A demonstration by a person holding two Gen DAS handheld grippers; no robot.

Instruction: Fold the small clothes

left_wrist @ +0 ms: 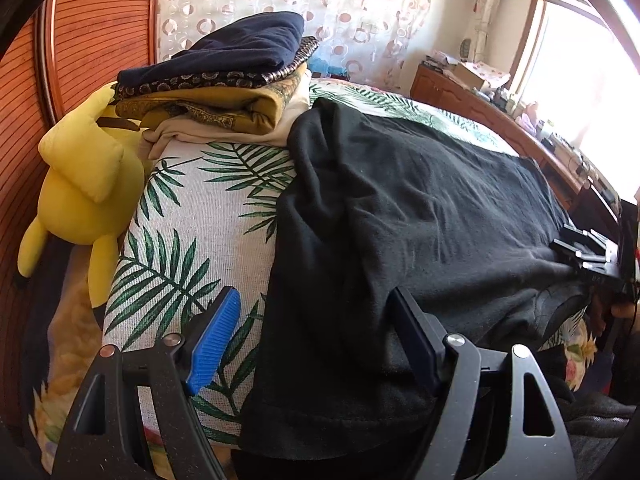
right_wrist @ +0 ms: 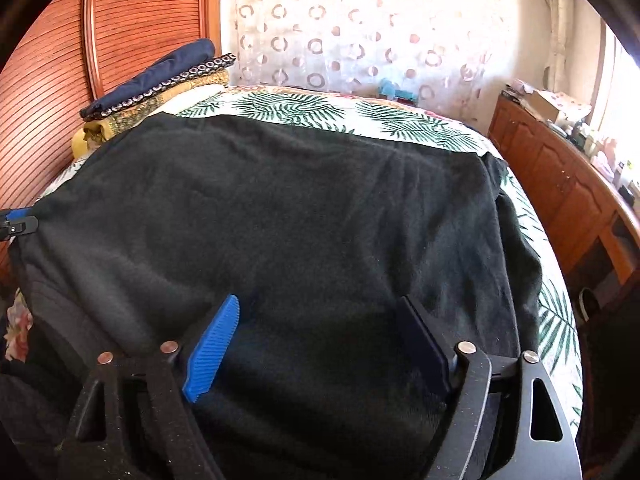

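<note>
Black shirt (right_wrist: pixel 280 208) lay spread on the bed (left_wrist: pixel 180 240), its near hem cut off below my view. I had both the left gripper (left_wrist: pixel 316 336) and the right gripper (right_wrist: pixel 320 340) wide open over it, gripping nothing.

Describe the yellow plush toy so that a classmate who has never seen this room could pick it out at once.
Start at the bed with its palm-leaf cover and go to the edge by the ribbed wooden panel. The yellow plush toy hangs there, beside the stack of folded clothes. It alone is stuffed, plain bright yellow, with stubby limbs.
</note>
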